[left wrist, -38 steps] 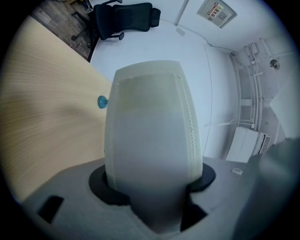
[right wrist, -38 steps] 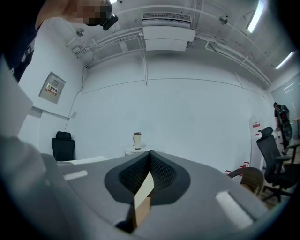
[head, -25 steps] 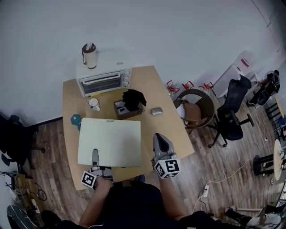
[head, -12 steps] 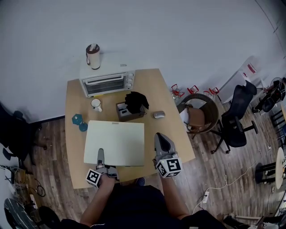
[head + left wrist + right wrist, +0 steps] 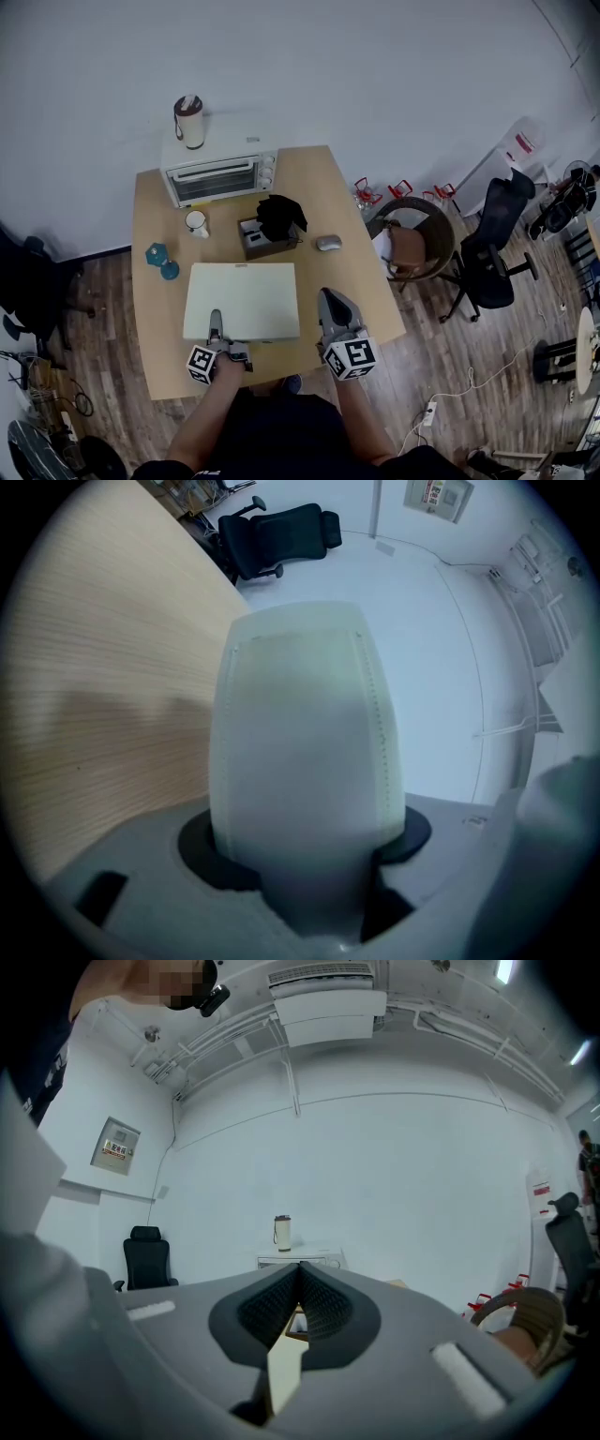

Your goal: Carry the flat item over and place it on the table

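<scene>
1. Left tool (image 5: 217,324) is clamping the near edge of the white flat item (image 5: 242,298);
2. flat item is lying over the near half of the table (image 5: 323,202);
3. right tool (image 5: 330,306) is hovering beside it, jaws together, empty.

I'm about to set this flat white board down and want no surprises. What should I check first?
1. Grip: left hand-held gripper clamps near edge of flat white board: ok.
2. Board over the table: ok.
3. Board resting on tabletop: cannot tell.
4. Clutter: teal objects, mug, mouse outside board's edges: ok.
5. Spare right hand-held gripper, jaws together, apart from board: ok.
</scene>
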Demonstrator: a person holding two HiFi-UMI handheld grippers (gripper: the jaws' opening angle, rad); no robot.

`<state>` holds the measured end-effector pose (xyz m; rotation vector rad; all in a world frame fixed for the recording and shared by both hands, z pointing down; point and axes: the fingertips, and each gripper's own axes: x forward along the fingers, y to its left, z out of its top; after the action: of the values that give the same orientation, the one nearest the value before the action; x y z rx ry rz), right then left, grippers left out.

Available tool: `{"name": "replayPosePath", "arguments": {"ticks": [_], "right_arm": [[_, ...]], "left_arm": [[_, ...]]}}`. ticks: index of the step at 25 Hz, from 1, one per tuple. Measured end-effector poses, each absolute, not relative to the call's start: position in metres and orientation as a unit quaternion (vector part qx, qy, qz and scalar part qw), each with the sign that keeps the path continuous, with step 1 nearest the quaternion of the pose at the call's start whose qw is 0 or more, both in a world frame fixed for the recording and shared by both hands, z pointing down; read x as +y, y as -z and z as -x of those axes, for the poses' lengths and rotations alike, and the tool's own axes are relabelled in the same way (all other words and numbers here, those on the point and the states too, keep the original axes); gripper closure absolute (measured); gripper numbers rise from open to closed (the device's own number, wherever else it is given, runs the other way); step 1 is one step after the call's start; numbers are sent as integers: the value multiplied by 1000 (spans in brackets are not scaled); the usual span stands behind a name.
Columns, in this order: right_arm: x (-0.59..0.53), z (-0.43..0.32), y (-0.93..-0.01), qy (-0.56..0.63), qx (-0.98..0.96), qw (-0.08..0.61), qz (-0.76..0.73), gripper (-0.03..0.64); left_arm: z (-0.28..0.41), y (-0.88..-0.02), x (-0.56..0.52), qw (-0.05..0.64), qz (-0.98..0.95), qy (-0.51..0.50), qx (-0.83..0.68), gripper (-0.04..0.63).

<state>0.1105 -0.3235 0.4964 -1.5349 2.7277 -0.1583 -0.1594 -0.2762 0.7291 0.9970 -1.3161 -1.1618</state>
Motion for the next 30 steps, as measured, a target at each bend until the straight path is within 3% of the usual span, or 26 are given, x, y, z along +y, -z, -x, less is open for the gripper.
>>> {"name": "replayPosePath", "arguments": {"ticks": [30], "right_arm": [[-320,-108,-511,65,864,-11,500,614]], "left_arm": [[172,-813,-338,537,-376,442,-613,310]]}}
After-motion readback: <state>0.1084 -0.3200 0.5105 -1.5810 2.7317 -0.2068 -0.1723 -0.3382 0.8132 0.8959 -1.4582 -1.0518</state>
